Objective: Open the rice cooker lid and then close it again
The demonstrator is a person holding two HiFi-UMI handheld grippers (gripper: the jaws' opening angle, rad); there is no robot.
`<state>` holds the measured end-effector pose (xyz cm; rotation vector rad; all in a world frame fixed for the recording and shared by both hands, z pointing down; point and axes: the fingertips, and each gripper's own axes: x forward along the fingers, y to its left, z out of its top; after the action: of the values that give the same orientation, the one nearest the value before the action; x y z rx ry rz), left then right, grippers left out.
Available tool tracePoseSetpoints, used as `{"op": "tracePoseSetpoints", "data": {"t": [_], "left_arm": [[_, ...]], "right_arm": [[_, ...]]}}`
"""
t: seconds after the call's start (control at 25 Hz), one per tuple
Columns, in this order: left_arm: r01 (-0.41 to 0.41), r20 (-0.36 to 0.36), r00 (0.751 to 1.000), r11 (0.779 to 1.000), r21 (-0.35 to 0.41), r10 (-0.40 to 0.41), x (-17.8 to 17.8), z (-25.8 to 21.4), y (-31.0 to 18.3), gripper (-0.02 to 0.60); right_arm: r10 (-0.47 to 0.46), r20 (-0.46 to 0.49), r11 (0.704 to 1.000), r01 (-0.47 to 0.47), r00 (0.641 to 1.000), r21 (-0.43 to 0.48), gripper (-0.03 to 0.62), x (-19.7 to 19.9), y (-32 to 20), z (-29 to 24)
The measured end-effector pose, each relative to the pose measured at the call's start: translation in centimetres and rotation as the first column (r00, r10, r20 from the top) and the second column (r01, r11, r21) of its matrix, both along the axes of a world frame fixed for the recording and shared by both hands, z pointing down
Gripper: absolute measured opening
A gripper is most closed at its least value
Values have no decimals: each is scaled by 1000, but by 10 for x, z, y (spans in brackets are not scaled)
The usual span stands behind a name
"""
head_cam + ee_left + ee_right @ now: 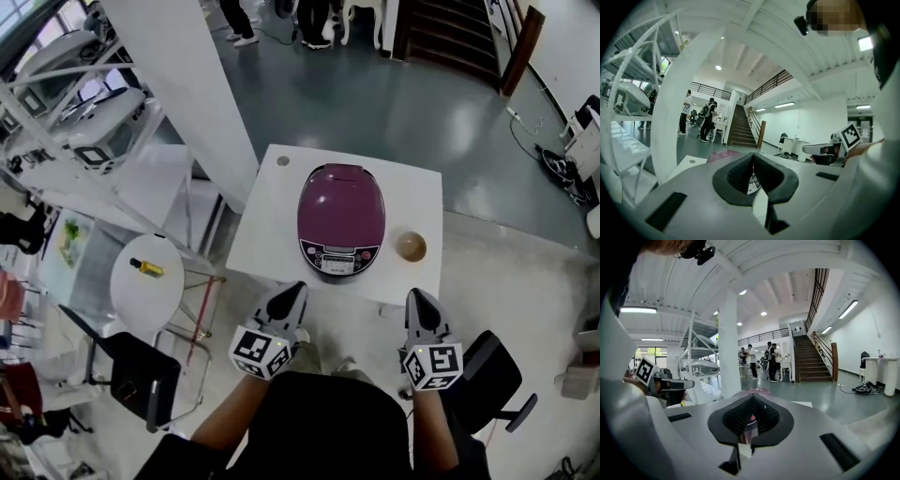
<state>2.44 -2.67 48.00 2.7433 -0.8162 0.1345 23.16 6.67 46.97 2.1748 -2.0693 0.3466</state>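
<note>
A purple rice cooker (341, 217) with its lid down sits on the small white table (262, 216), control panel toward me. My left gripper (291, 296) hovers shut and empty just off the table's near edge, left of the cooker's front. My right gripper (418, 304) is also shut with nothing in it, near the table's right front corner. In the left gripper view the cooker's purple top (723, 155) peeks over the shut left gripper (753, 161). In the right gripper view a sliver of the cooker (751, 392) shows above the shut right gripper (751, 405).
A small tan bowl (411, 247) stands on the table right of the cooker. A white pillar (187, 84) rises at the table's left. A round white side table (145, 279) with a yellow object, a black chair (141, 375) and white racks (75, 112) lie left. A black stool (497, 375) is at right.
</note>
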Motion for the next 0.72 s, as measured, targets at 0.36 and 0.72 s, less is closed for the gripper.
{"op": "tracePoseSetpoints", "data": {"t": [0.36,0.72], "left_arm": [[56,10,998,998,40,-56,9,-6,43,5],[44,19,999,998,49,-45,20,-4,84,5]], "right_arm": [[-26,-10,999,27,1000,21,-2,12,40,1],[-36,-21,999,36,999,16,-2,17,74,7]]}}
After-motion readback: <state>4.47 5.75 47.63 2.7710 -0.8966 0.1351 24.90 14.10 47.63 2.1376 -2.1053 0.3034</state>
